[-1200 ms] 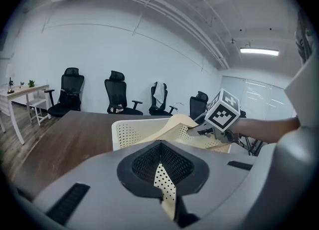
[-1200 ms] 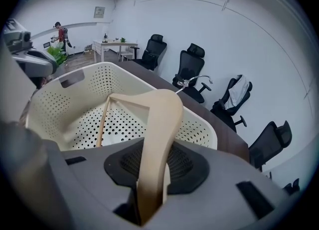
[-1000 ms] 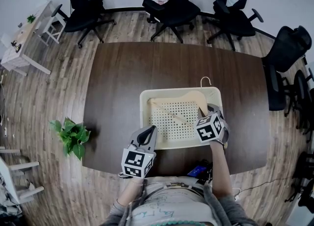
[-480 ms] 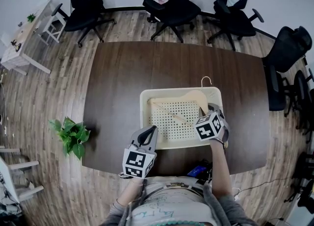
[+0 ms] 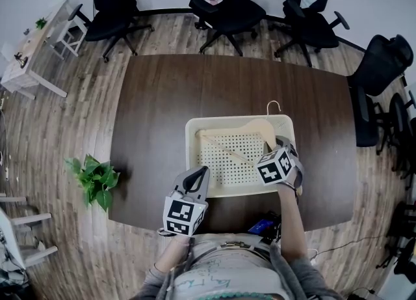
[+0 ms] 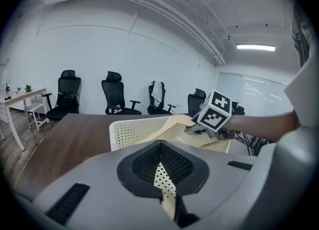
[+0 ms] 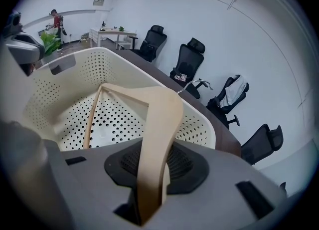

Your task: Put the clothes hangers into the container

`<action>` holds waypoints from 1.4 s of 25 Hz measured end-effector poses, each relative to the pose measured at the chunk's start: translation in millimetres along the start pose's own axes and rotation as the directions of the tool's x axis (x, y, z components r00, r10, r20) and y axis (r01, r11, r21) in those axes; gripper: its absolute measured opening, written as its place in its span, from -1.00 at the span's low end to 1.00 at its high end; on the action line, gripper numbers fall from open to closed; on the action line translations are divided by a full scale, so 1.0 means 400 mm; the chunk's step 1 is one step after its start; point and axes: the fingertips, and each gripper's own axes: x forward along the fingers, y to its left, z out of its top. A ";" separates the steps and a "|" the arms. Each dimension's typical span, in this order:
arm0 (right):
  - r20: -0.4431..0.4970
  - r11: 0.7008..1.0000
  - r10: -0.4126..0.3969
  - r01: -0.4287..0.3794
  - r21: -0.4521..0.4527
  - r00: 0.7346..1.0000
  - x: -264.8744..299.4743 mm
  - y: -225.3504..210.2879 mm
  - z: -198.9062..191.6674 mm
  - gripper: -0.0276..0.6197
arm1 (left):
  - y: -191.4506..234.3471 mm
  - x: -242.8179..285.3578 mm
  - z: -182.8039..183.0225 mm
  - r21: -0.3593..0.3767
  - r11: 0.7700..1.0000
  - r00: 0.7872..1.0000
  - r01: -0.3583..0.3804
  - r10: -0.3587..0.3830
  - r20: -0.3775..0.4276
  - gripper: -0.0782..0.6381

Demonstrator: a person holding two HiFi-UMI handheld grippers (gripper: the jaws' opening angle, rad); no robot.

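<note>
Hangers: one hanger [image 5: 257,125], inside the container [image 5: 192,162], hook past its far rim.
Containers: one.
Your right gripper [image 5: 281,144]: clamped on the hanger's arm.
Your left gripper [image 5: 200,172]: jaws together, empty.

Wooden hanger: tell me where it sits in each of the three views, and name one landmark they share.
Head view: right of centre, the wooden hanger lies in the far right corner of the basket, hook past the rim.
Left gripper view: middle right, arching above the basket.
Right gripper view: centre, gripped by the right gripper.
Shared landmark: the cream perforated basket.
</note>
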 end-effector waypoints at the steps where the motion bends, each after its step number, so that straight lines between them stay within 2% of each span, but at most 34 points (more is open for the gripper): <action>1: -0.003 1.000 -0.003 0.003 -0.001 1.000 0.001 0.000 0.000 -0.61 | 0.001 0.000 0.001 0.001 1.000 1.000 0.000 0.000 0.002 -0.75; 16: -0.067 0.998 -0.048 0.045 -0.044 0.997 0.015 -0.011 -0.014 -0.61 | 0.000 0.001 0.003 0.010 1.000 1.000 -0.003 0.003 0.004 -0.75; 27: -0.115 0.994 -0.088 0.080 -0.076 0.989 0.027 -0.012 -0.025 -0.61 | -0.006 0.002 -0.004 0.059 0.998 1.000 0.003 -0.002 -0.015 -0.75; 35: -0.158 0.976 -0.180 0.156 -0.152 0.971 0.029 -0.031 -0.034 -0.61 | -0.009 0.006 0.001 0.055 0.998 1.000 0.006 -0.005 -0.015 -0.75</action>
